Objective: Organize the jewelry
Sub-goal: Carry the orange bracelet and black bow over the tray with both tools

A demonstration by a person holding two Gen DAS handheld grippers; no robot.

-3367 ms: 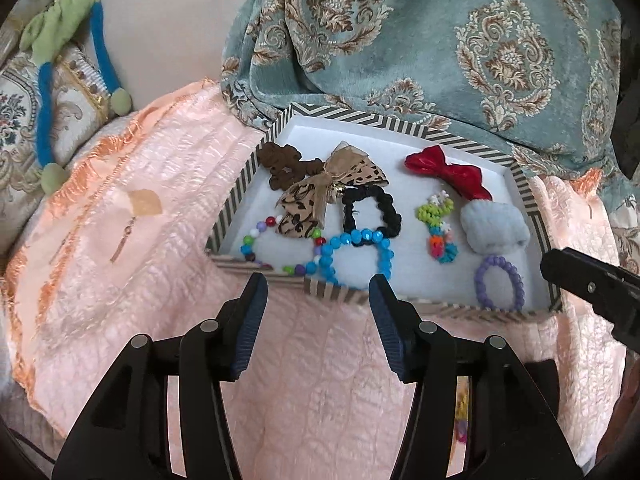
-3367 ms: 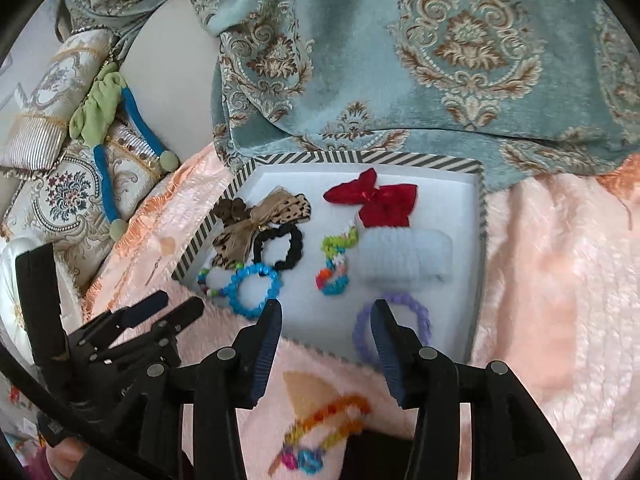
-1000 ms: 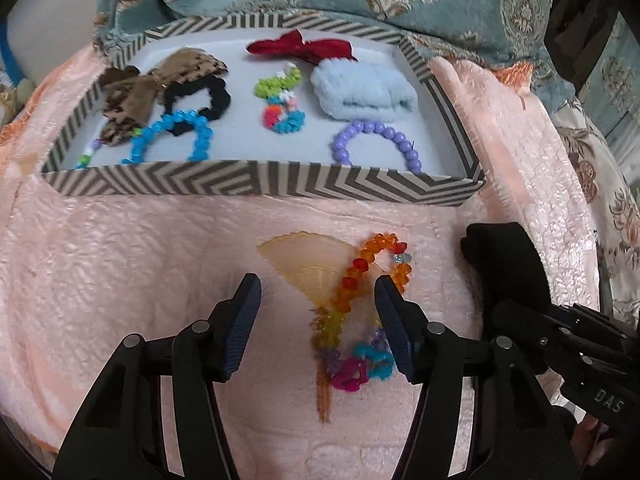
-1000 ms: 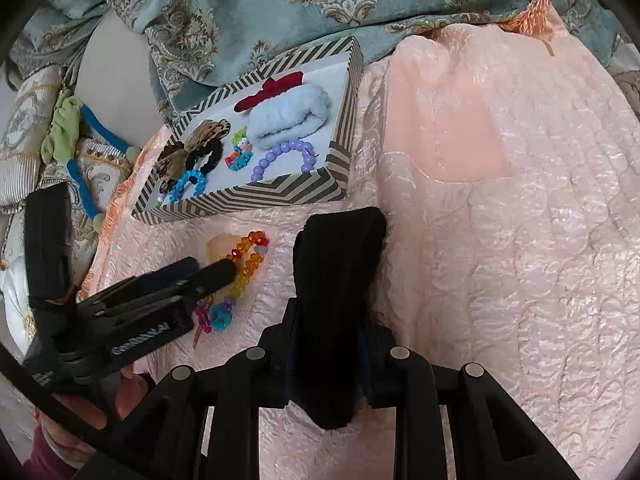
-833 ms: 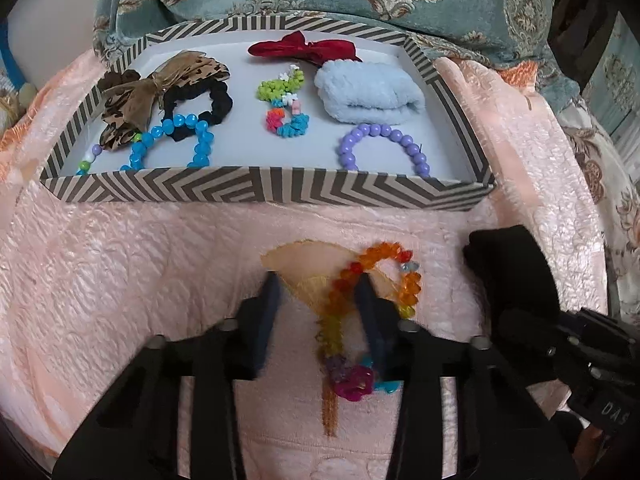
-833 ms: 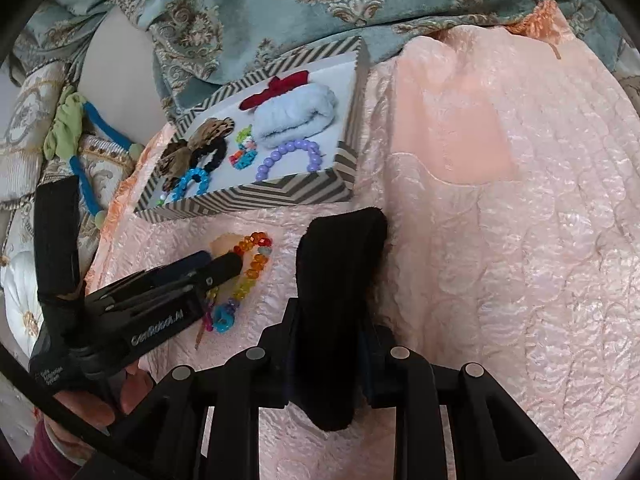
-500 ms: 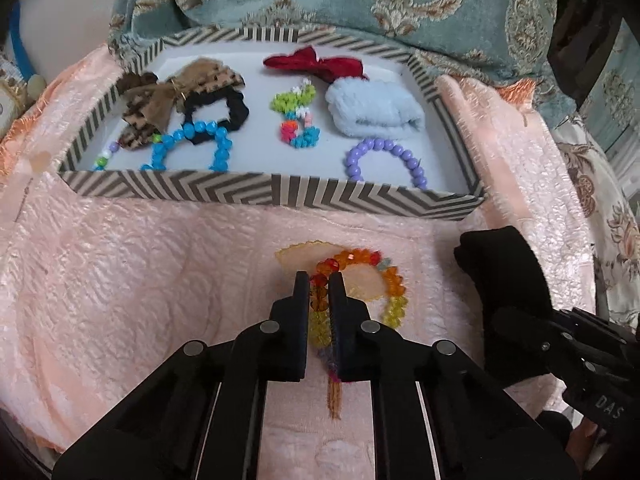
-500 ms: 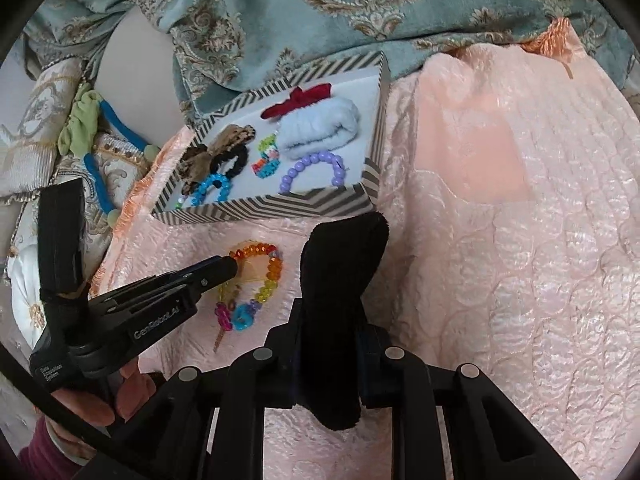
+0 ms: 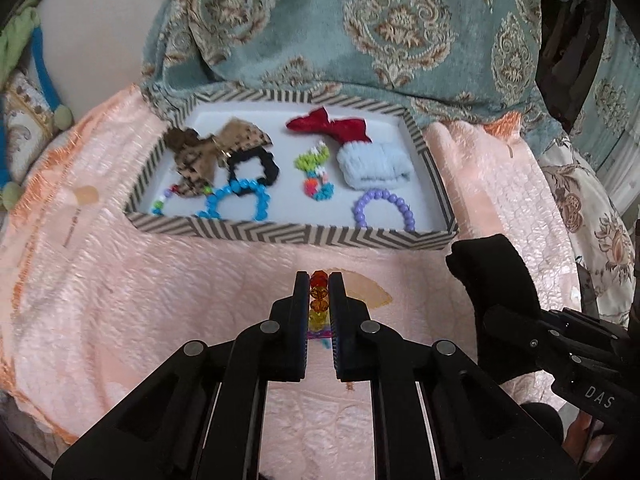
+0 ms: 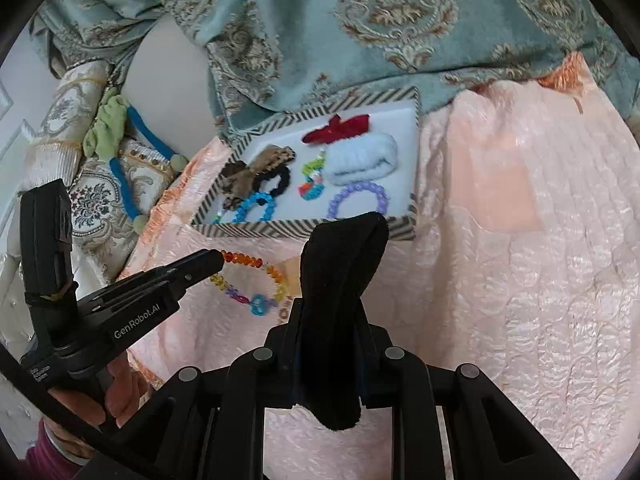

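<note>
My left gripper [image 9: 319, 280] is shut on a rainbow bead bracelet [image 9: 319, 304] and holds it above the peach quilt; the bracelet hangs as a loop in the right wrist view [image 10: 256, 280]. My right gripper [image 10: 329, 312] is shut on a black fabric band [image 10: 340, 276], also seen in the left wrist view [image 9: 492, 280]. Just beyond stands a striped tray [image 9: 288, 236] [image 10: 304, 228] holding a purple bracelet [image 9: 382, 208], a blue bracelet [image 9: 236, 200], a black scrunchie [image 9: 252, 164], a leopard bow [image 9: 212, 152], a red bow [image 9: 332, 128], a pale blue band [image 9: 372, 164] and a multicoloured charm [image 9: 316, 176].
A peach quilt [image 9: 120, 300] covers the surface, with a peach patch [image 9: 366, 290] under the bracelet. A teal patterned blanket [image 9: 360, 28] lies behind the tray. Embroidered cushions with a green and blue cord [image 10: 116, 148] sit at the left.
My left gripper closed on the rainbow bracelet and lifted it off the quilt toward the tray. My right gripper kept hold of the black band and drew nearer the tray.
</note>
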